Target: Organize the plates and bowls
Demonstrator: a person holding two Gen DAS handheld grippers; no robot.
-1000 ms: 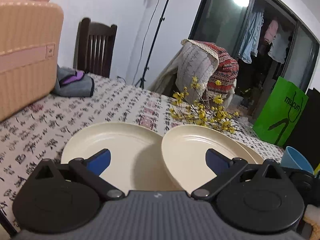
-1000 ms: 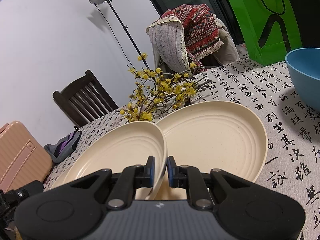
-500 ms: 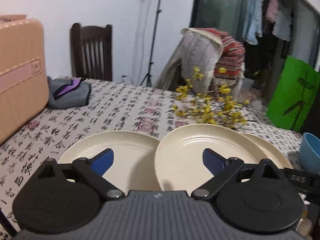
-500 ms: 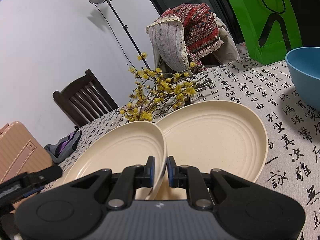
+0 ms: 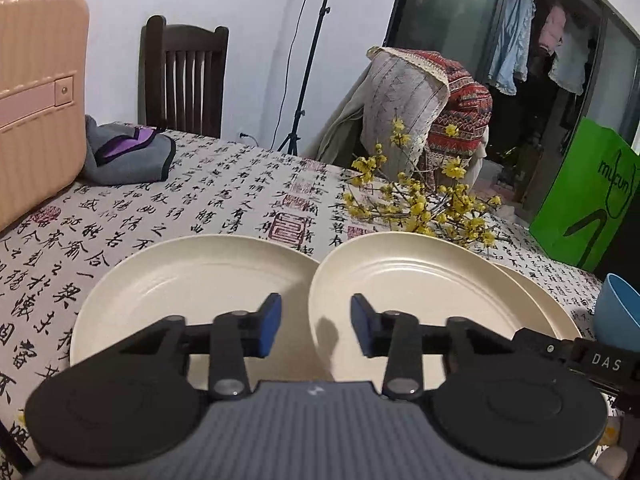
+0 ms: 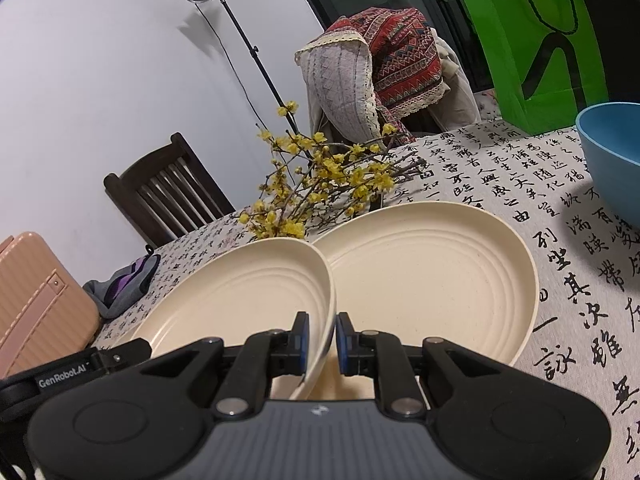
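A: What could have gone wrong?

B: The left gripper (image 5: 314, 326) was closing, its blue fingers (image 5: 269, 326) straddling the raised edge of the middle round cream plastic plate (image 5: 420, 288) but not yet pressing it. That plate hung tilted over the desk (image 5: 224, 200), pinched at its rim by the nearly shut right gripper (image 6: 322, 340); a second grab might have twisted it loose onto its neighbours.

A: And the count?

B: Left to right: three cream plates, then one blue plastic bowl (image 6: 612, 136).
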